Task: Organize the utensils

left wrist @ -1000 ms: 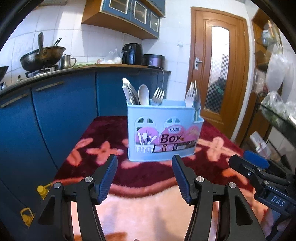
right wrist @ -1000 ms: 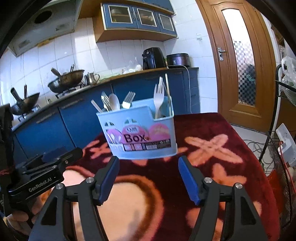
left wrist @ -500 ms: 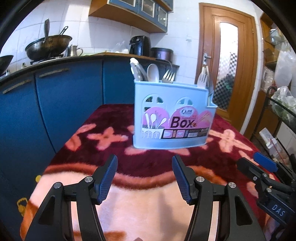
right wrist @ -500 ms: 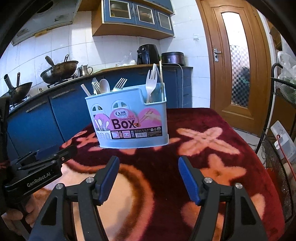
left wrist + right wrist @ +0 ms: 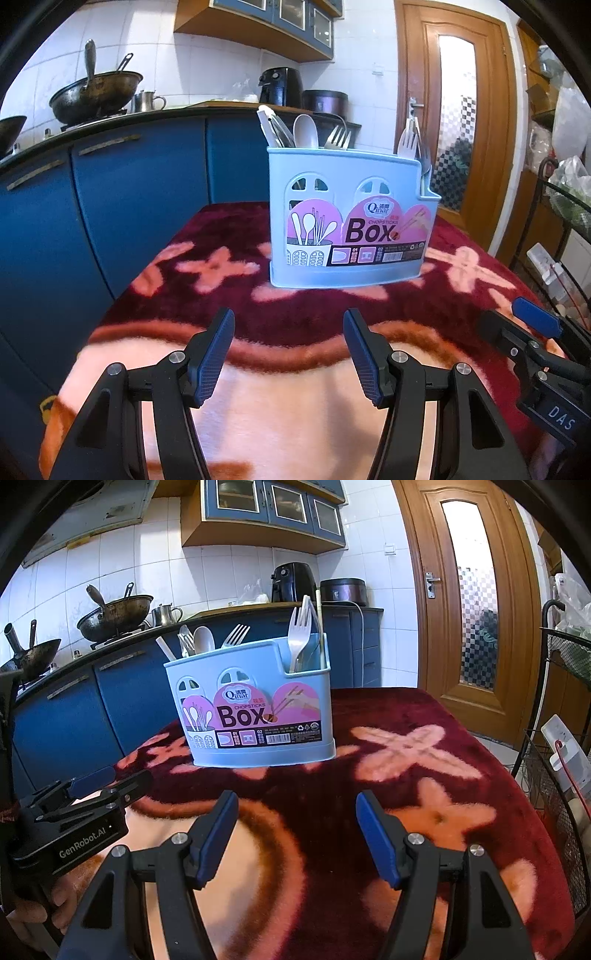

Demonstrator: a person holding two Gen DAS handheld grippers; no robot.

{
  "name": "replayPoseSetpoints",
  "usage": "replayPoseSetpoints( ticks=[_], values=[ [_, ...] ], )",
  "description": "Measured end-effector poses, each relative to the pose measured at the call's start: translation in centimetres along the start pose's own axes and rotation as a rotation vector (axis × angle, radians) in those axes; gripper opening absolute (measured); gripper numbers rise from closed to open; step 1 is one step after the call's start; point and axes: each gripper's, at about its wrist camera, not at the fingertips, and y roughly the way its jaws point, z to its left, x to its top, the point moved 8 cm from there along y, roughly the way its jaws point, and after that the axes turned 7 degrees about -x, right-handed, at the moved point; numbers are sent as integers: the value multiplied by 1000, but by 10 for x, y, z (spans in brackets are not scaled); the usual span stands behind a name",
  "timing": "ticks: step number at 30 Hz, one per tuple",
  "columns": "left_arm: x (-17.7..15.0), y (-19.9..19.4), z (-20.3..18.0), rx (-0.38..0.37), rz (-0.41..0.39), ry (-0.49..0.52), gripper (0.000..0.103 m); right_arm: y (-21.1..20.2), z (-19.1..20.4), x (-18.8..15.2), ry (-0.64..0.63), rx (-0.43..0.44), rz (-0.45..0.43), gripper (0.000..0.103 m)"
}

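A light blue utensil box (image 5: 347, 218) labelled "Box" stands upright on the red and pink blanket (image 5: 295, 369); it also shows in the right wrist view (image 5: 255, 709). Spoons, forks and chopsticks (image 5: 306, 131) stand in its tall left part. A white fork (image 5: 300, 635) and a chopstick stand in its low right part. My left gripper (image 5: 288, 350) is open and empty, in front of the box. My right gripper (image 5: 295, 834) is open and empty, in front of the box and to its right.
Blue kitchen cabinets (image 5: 92, 206) with woks on the counter run along the left and back. A wooden door (image 5: 476, 609) is at the back right. A black wire rack (image 5: 561, 738) stands by the blanket's right edge.
Both grippers have dropped lower and tilted level, so the box now sits higher in both views. Both stay open and empty.
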Motion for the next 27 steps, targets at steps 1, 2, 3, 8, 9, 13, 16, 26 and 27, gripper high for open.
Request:
replayPoseSetpoints(
  ticks=[1,2,3,8,9,13,16,26,27],
  values=[
    [0,0,0,0,-1,1,63,0,0,0,1,0,1,69],
    [0,-1,0,-1,-2,1,63,0,0,-1,2,0,2,69],
    [0,-1,0,-2,-3,2,63,0,0,-1,2,1,3,69],
    [0,-1,-2,-4,-7,6,63,0,0,-1,0,0,0,69],
    [1,-1,-2,-4,-7,7,63,0,1,-1,1,0,1,69],
    [1,-2,-2,-6,-7,6,63,0,1,-1,2,0,1,69],
    [1,-1,-2,-5,-6,7,63,0,1,-1,3,-1,2,69],
    [1,-2,-3,-11,-5,7,63,0,1,-1,3,1,2,69],
    [1,-2,-3,-11,-5,7,63,0,1,-1,4,1,2,69]
  ],
)
